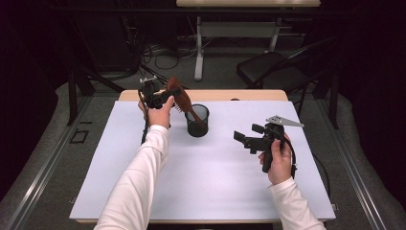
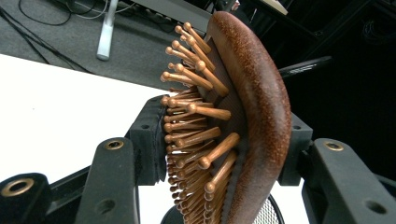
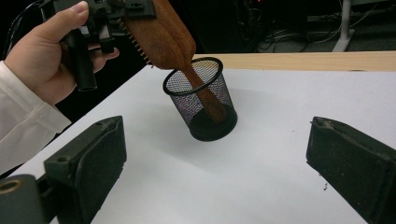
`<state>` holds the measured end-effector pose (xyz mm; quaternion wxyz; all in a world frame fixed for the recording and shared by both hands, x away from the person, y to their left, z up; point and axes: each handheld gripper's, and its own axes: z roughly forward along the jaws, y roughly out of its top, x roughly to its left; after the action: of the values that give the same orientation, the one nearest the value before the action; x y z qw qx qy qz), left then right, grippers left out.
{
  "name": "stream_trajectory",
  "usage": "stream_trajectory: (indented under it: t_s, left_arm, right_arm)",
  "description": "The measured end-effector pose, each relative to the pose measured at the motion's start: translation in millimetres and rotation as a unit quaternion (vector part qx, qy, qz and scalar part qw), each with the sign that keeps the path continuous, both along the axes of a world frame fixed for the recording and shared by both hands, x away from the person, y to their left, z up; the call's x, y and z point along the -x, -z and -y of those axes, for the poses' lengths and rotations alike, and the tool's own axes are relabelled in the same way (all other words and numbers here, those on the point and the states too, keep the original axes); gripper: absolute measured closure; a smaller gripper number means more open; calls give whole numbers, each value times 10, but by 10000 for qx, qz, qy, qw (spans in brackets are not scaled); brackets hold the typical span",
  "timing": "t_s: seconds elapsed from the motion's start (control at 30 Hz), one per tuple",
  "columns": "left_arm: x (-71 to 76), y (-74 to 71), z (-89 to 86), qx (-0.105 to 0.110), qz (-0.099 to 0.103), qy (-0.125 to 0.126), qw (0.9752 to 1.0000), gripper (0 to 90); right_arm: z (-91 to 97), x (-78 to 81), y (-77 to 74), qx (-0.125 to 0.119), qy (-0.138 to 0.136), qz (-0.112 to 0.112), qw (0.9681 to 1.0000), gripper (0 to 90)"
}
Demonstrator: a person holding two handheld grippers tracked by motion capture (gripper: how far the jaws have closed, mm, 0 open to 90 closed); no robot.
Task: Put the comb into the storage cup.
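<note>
A brown wooden hairbrush (image 1: 178,97) with peg bristles leans over a black mesh cup (image 1: 197,121) at the back middle of the white table. Its handle reaches down inside the cup (image 3: 201,100). My left gripper (image 1: 170,93) is shut on the brush head. In the left gripper view one pad rests on the bristles and the other on the back of the hairbrush (image 2: 252,93). My right gripper (image 1: 246,134) hovers open to the right of the cup, and nothing lies between its jaws (image 3: 215,158). The right gripper view shows the hairbrush (image 3: 163,37) tilted, head up and to the left.
The white table top (image 1: 215,182) has a wooden strip along its far edge. Beyond it stand a black chair (image 1: 273,67) at the right and a desk leg (image 1: 198,48) with cables on the floor. A dark stand rises at the back left.
</note>
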<state>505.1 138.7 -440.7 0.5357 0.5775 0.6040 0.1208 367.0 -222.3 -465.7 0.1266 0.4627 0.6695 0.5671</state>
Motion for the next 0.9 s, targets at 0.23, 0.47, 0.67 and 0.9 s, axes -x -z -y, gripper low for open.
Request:
stream_trajectory:
  t_s: [0.23,0.47,0.67,0.9]
  left_arm:
    - [-6,0,-10,-26,-29,18,10000,464]
    - [2,-7,-33,19,9,-77,10000,455]
    - [0,-19,-116,150,-49,-133,9998,453]
    - [8,7,-126,166,-75,-131,9997,447]
  right_arm:
    - [2,-1,1,6,9,-8,10000,46]
    - [7,-1,0,16,10,-4,10000,46]
    - [4,-2,0,-7,15,12,10000,46]
    - [2,-1,0,17,11,-5,10000,46]
